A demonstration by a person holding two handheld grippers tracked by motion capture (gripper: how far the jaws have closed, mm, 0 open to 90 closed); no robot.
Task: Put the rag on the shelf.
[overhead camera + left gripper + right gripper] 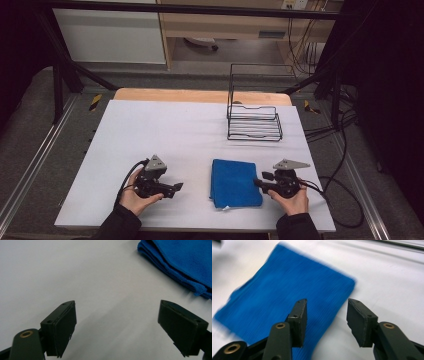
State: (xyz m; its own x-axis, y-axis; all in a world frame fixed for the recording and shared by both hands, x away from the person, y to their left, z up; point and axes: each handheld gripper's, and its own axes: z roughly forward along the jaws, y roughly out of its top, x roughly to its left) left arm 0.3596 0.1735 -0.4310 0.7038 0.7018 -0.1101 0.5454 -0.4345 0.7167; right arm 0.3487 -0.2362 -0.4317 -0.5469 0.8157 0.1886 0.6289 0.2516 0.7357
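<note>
Blue cloth (235,182) folded flat at table's (165,130) 6 o'clock edge, long axis 12-to-6; right gripper (260,183) touching its 3 o'clock edge, jaws parted, empty; left gripper (177,187) released, farther off at 9.

A rectangular table (165,135) with a flat white top carries two things, and a strip of pale wood shows along its far edge. A folded blue terry cloth (235,183) lies flat on the near half, right of centre, its layered edges stacked and a small white tag at its near corner. A black wire rack (254,122) with a tall open back frame stands at the far right, well apart from the cloth
</note>
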